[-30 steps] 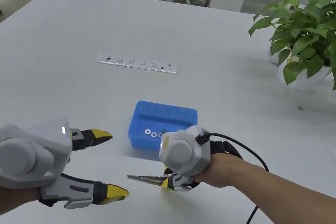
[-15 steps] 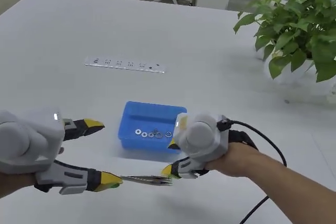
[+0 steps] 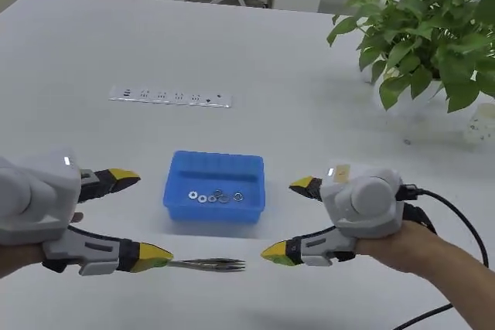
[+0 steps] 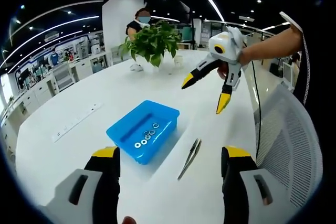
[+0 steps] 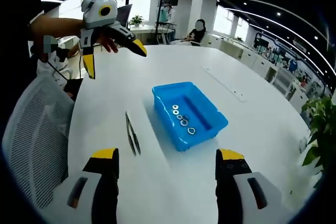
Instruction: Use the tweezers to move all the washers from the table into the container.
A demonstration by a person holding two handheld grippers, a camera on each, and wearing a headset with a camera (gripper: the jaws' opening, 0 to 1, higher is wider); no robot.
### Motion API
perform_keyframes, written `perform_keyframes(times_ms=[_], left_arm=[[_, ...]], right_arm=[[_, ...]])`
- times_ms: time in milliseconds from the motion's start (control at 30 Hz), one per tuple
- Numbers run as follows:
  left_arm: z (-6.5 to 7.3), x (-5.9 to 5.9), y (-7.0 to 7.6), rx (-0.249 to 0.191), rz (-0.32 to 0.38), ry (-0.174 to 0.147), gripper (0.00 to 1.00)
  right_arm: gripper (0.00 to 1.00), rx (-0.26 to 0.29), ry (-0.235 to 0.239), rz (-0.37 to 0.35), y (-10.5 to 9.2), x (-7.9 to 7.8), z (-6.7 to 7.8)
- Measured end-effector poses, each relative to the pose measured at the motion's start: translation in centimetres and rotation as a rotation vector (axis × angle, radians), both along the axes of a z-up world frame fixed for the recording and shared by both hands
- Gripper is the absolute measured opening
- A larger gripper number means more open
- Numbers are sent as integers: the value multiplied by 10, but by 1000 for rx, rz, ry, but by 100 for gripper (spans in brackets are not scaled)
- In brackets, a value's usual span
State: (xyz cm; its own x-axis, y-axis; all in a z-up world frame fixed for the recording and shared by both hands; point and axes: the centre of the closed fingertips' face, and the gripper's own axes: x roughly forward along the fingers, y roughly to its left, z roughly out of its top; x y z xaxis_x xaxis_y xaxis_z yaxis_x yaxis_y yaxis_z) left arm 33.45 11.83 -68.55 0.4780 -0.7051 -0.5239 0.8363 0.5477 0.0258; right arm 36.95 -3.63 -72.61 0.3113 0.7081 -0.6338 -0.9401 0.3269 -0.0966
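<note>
Washers, roughly six, in one container; one tweezers; left claw, right claw released.

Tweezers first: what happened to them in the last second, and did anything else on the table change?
The right gripper has let go of the tweezers, which now lie flat on the table in front of the blue container. It has drawn away to its own side, jaws open. The left gripper stays open, near the tweezers' other end. The container stays put, with the washers in it.
</note>
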Motion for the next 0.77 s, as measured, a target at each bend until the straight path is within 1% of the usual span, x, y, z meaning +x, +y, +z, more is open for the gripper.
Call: perform_keyframes(times_ms=[100,233,333,400,467,533,667,767], left_arm=[[-1,0,0,-12,5,5,86],[1,-1,-1,-30,10,3,91],[2,-1,0,-38,15,2,93],[3,-1,0,-49,18,2,95],[3,-1,0,-59,21,6,97],[2,0,1,-63,25,10,98],[1,0,1,-74,29,19,99],[2,0,2,-77,29,17,99]], right_arm=[[82,26,-2,-16,-5,-2,2],[88,53,11,-26,-9,-4,2],[92,73,-2,-30,-9,-3,5],[97,100,4,-40,-8,-2,8],[99,113,4,-42,-9,-2,11],[100,128,-1,-47,-10,-3,13],[100,153,5,-62,-15,-4,15],[100,164,7,-70,-17,-6,16]])
